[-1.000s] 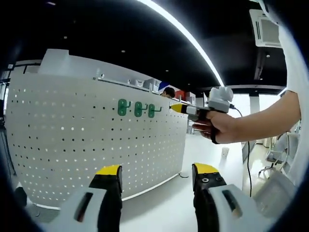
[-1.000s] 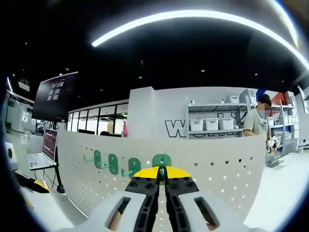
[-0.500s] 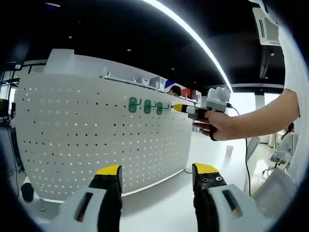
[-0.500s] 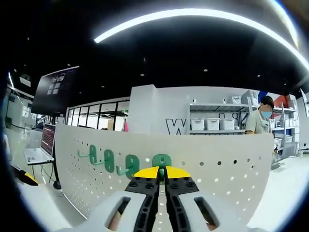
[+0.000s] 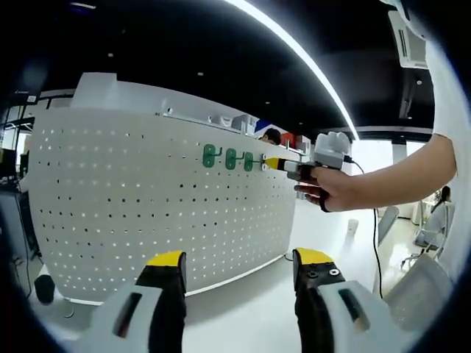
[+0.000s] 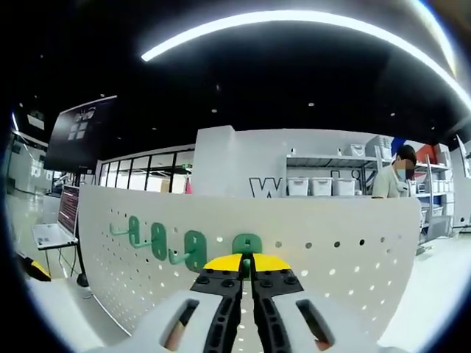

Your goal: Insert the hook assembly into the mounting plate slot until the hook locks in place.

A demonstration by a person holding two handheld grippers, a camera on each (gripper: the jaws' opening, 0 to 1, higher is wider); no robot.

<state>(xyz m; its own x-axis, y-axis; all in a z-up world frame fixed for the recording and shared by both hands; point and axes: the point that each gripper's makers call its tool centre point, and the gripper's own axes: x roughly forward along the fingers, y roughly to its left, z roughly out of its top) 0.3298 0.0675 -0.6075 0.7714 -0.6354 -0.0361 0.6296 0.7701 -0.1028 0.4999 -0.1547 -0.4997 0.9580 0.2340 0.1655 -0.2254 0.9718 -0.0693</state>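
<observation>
matt white pegboard, glossy green hooks

White table under an upright white pegboard.

Green hook at white pegboard mounting plate
Plate upright, perforated. Hook's green tab against the plate near its top edge, beside three other green hooks in a row.
</observation>
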